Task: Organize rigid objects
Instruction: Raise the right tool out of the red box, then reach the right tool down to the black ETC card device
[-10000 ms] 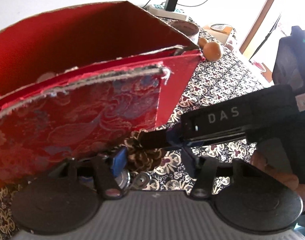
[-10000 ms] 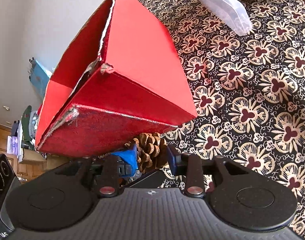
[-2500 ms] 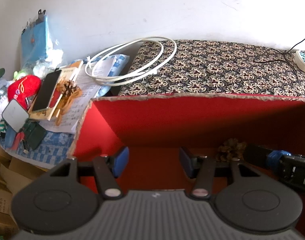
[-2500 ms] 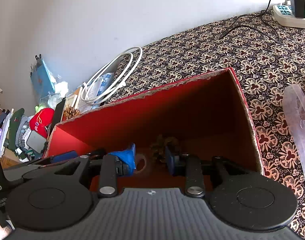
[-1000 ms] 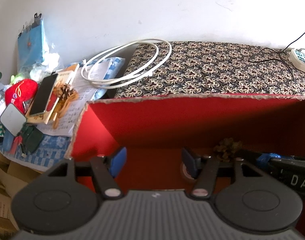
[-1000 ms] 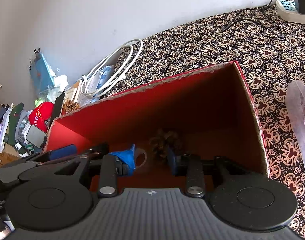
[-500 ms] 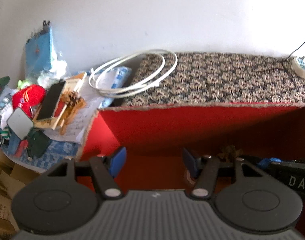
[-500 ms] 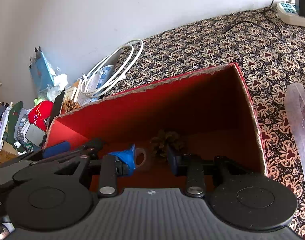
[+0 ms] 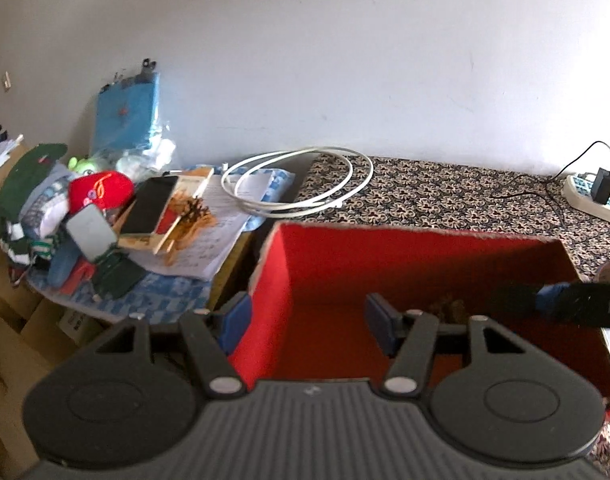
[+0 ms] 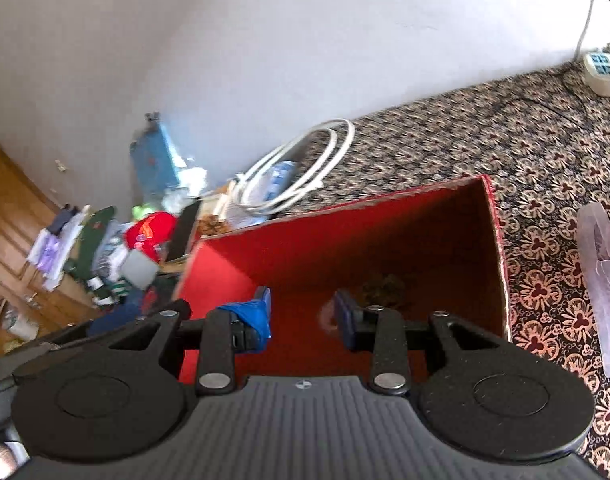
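Above the red box (image 10: 385, 240), both grippers, left (image 9: 307, 320) and right (image 10: 303, 316), gape empty; a careless sweep could snag its wall and spill the pine cone (image 10: 381, 286).

Plain white wall (image 9: 345, 60) runs behind, daylight bright on it; patterned floral cloth covers the table (image 9: 445, 200), and wooden panelling (image 10: 9, 208) shows far left.
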Motion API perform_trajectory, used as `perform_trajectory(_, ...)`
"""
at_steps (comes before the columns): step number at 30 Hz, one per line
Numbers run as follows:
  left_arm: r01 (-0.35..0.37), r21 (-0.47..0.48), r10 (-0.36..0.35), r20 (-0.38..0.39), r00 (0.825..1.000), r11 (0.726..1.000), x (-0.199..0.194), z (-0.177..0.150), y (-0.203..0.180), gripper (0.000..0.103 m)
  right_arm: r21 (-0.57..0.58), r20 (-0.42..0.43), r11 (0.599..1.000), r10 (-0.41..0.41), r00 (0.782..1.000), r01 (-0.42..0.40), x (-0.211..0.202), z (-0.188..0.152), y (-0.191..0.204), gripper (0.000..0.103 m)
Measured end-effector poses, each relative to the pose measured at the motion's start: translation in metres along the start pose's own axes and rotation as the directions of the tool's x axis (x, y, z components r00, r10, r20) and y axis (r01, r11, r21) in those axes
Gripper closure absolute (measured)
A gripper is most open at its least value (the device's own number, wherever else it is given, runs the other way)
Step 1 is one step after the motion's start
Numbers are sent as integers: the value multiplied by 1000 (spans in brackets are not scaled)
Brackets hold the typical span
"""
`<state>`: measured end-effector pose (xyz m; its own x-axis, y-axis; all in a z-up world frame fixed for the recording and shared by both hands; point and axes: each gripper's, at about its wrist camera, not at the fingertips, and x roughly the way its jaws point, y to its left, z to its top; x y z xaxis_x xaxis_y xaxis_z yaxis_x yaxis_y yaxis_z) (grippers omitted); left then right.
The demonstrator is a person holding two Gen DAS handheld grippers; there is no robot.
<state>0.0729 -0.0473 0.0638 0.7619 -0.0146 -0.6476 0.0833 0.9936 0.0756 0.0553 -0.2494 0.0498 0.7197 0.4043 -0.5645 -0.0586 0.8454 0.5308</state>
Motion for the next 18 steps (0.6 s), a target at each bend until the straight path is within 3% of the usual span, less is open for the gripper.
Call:
perform_trajectory(5,36,-28,-35,31,999,999,-32,-20,15,41,-95,26,992,83,996,-80,-24,-13,17,85)
perform_trajectory(10,53,-28,-52,12,999,998,-47,-46,30,41,-160,52,975,162,985,-152,-39,-30,26,85)
perform_trajectory(18,140,-41,-144,-111,983,989,-41,-95,60,41,-134,-99,950,270,958,-282,-34,-62,34,85)
